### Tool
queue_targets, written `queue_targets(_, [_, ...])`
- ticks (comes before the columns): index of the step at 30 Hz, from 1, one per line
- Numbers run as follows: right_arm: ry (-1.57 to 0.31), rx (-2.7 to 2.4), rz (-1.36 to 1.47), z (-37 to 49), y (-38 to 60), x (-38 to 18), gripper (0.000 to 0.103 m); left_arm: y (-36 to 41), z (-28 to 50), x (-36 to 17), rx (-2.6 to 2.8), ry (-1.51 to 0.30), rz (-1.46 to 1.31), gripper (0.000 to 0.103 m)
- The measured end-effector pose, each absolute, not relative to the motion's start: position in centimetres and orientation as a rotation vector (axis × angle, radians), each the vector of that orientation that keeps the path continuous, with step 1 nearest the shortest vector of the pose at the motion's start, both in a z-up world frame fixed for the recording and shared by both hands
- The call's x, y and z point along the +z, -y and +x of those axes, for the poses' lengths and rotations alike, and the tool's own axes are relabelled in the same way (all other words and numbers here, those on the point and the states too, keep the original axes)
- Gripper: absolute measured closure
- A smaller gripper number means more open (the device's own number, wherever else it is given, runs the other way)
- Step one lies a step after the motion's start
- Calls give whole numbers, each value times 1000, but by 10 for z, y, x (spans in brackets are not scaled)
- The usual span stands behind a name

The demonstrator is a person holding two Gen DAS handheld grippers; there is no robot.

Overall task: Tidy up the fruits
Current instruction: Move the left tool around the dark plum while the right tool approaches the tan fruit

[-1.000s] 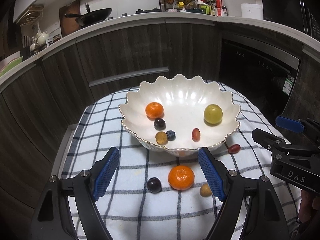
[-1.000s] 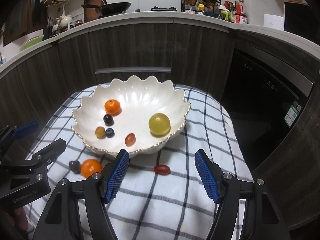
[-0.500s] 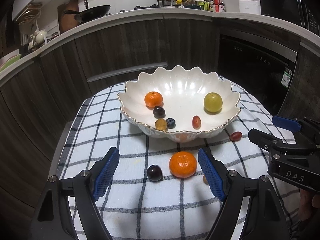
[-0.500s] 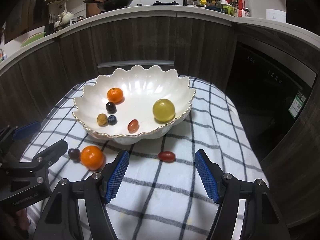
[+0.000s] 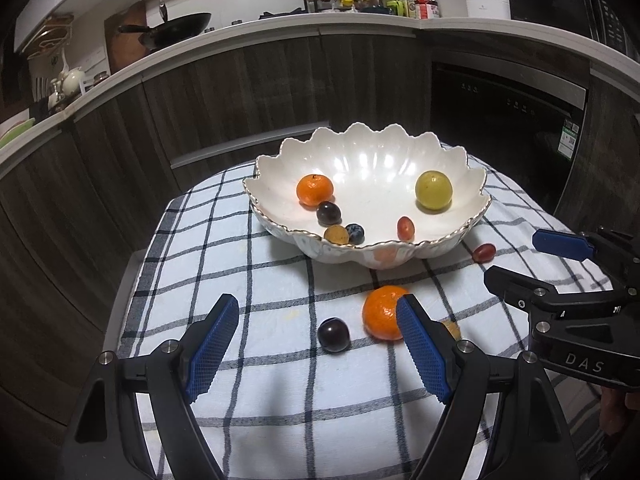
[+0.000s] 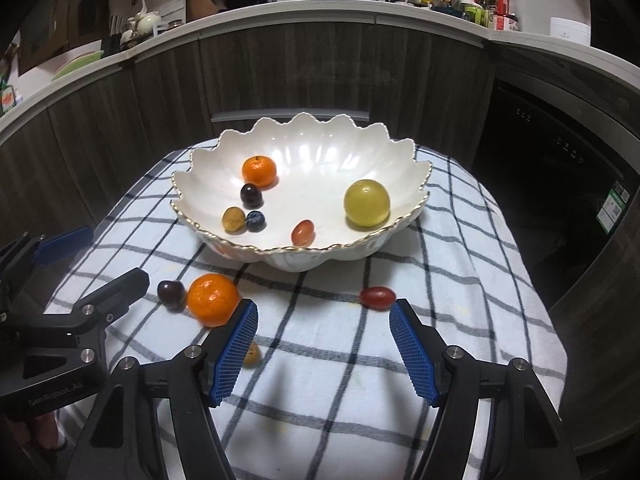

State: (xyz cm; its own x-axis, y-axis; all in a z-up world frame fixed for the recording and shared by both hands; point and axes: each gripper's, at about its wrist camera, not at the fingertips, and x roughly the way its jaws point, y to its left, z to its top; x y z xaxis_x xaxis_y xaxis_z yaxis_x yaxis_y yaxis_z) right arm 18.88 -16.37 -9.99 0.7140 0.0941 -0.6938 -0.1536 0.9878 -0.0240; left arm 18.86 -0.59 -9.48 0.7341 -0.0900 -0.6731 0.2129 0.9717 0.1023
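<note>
Your left tool [image 5: 316, 344] and right tool [image 6: 322, 346] both stand spread, gripping nothing; near them a tangerine [image 5: 382, 312], dark grape [image 5: 333, 334] and red grape [image 6: 377, 297] lie on the tabletop cloth [image 5: 280, 380], before the bowl [image 5: 360, 160]

black left gripper [image 5: 316, 336] and right gripper [image 6: 323, 334] — ribbed blue pads, silver screws.
</note>
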Motion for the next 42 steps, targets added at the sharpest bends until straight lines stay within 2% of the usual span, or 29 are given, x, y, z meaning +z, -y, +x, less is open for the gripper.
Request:
queue_targets(11, [-788, 160, -114, 185, 141, -114, 34, -4, 195, -116, -218, -761, 206, 24])
queue_targets(26, [-834, 212, -145, 189, 122, -137, 35, -3, 206, -141, -274, -798, 257, 41])
queue_targets(30, [-845, 235, -150, 190, 118, -142, 48, -1, 211, -147, -297, -815, 268, 43])
queue_targets(33, [-855, 250, -147, 192, 116, -145, 53, 2, 214, -151, -309, -827, 277, 46])
queue_targets(39, [-873, 263, -132, 197, 116, -152, 54, 6, 219, -157, -331, -865, 281, 58])
queue_targets(42, [-886, 274, -121, 199, 117, -155, 65, 7, 222, -159, -339, -881, 280, 62])
